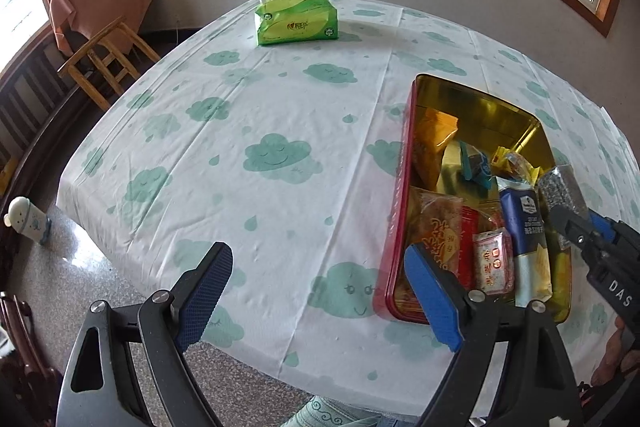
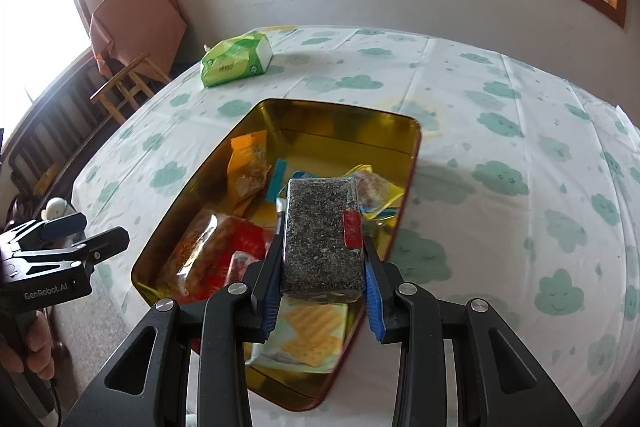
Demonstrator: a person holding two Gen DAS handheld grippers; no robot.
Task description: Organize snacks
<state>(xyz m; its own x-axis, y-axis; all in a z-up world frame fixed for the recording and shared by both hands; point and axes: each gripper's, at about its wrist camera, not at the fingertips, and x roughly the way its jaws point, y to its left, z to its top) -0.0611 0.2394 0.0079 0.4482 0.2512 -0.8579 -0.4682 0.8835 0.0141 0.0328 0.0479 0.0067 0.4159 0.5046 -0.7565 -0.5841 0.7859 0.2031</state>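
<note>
A red tin with a gold inside [image 1: 396, 211] [image 2: 344, 115] lies on the table and holds several wrapped snacks [image 1: 492, 259] [image 2: 216, 243]. My right gripper [image 2: 322, 247] [image 1: 576, 227] is shut on a dark speckled snack bar [image 2: 320, 227] [image 1: 560, 191] in a clear wrapper with a red label, held above the tin. My left gripper [image 1: 316, 267] stands open with nothing between its fingers, over the tablecloth just left of the tin's near end; in the right wrist view the left gripper [image 2: 86, 231] shows at the left edge.
A white tablecloth [image 1: 280, 99] with green clouds covers the table. A green tissue pack [image 1: 296, 21] [image 2: 236, 59] lies at the far side. A wooden stool [image 1: 104, 63] and a draped folded table stand beyond the left edge. A hand [image 2: 24, 351] holds the left gripper's handle.
</note>
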